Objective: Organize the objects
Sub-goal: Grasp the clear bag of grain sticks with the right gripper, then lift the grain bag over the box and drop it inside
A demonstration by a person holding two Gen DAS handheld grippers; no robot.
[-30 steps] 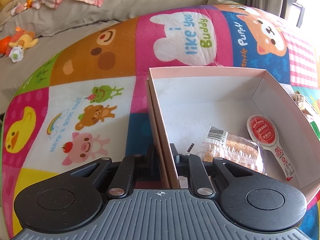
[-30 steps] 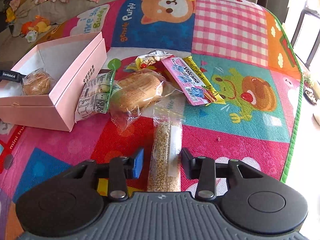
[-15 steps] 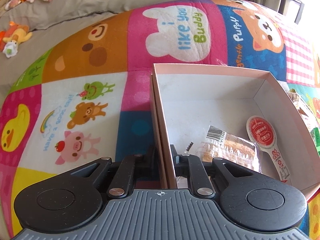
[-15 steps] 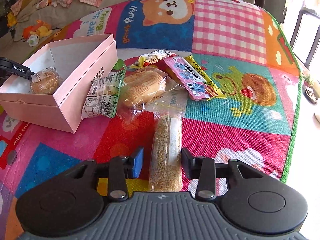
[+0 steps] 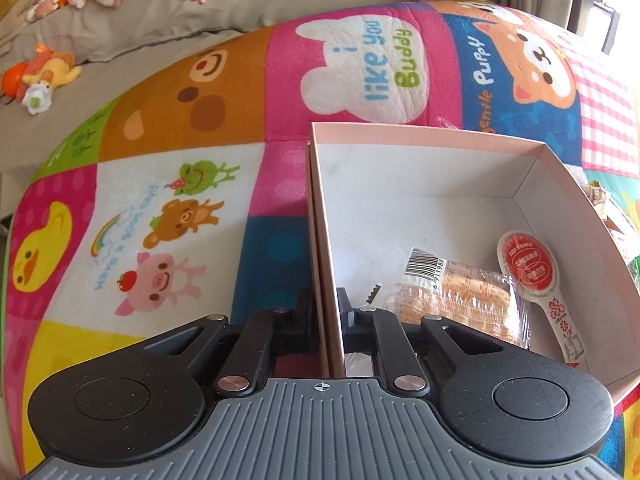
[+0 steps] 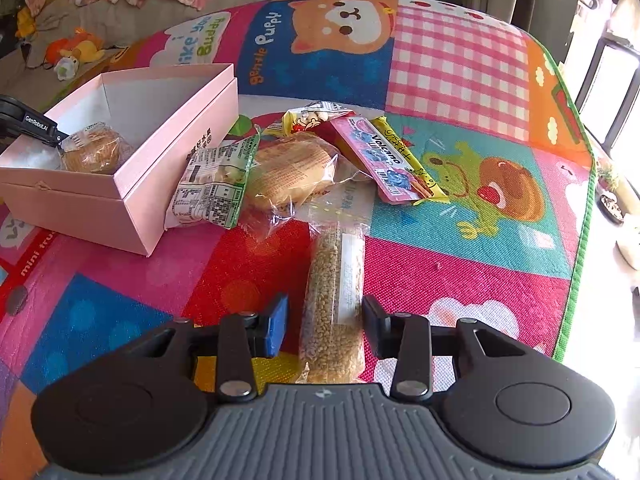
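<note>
A pink box (image 5: 432,136) stands open on the play mat. My left gripper (image 5: 325,312) is shut on its near left wall, one finger inside and one outside. A wrapped bun (image 5: 460,296) and a red-and-white spoon-shaped tag (image 5: 532,272) lie inside. In the right wrist view the box (image 6: 168,168) is at the left with the bun (image 6: 94,154) in it. My right gripper (image 6: 324,320) is open, its fingers on either side of a long clear bag of grain (image 6: 334,300) lying on the mat.
Past the grain bag lie a wrapped bread roll (image 6: 292,172), a green-edged snack pack (image 6: 212,184), a pink Volcano pack (image 6: 384,160) and a yellow pack (image 6: 412,160). Plush toys (image 6: 74,50) and clothes lie on the beige bedding behind. The mat's green edge (image 6: 580,220) runs along the right.
The right wrist view has shifted, so the box and snacks sit farther right and a little higher. The grain bag stays between the open fingers. The left gripper keeps its hold on the box wall.
</note>
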